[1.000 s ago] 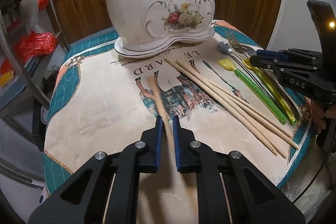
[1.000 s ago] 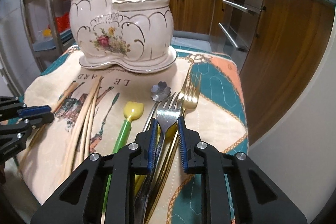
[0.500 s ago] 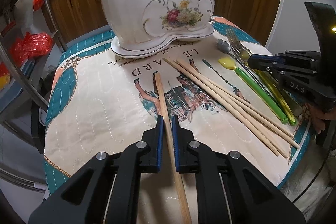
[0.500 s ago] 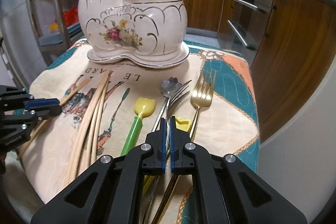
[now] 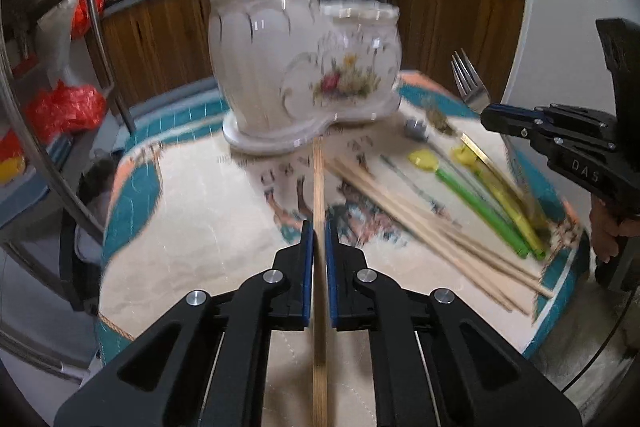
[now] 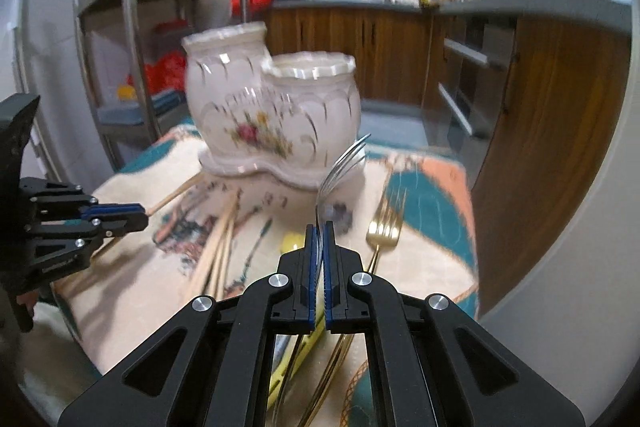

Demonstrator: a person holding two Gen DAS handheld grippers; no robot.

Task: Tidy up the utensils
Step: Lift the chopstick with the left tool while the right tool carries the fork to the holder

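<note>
My left gripper (image 5: 319,231) is shut on a wooden chopstick (image 5: 319,183) and holds it above the cloth, pointing at the white floral ceramic holder (image 5: 304,67). My right gripper (image 6: 319,233) is shut on a silver fork (image 6: 340,167), lifted off the cloth with its tines up; it also shows in the left wrist view (image 5: 470,87). The two-cup holder (image 6: 276,115) stands at the far side of the table. Several chopsticks (image 5: 424,223), green and yellow handled utensils (image 5: 480,203) and a gold fork (image 6: 386,227) lie on the cloth.
The table carries a printed quilted cloth (image 5: 192,227) with teal borders. A metal rack (image 6: 128,27) stands to the left. Wooden cabinets (image 6: 560,147) and a counter lie behind and to the right. The table edge is close on the right.
Both grippers have lifted: the left raised the chopstick off the cloth, the right closed on the silver fork and raised it. The views are blurred by motion.
</note>
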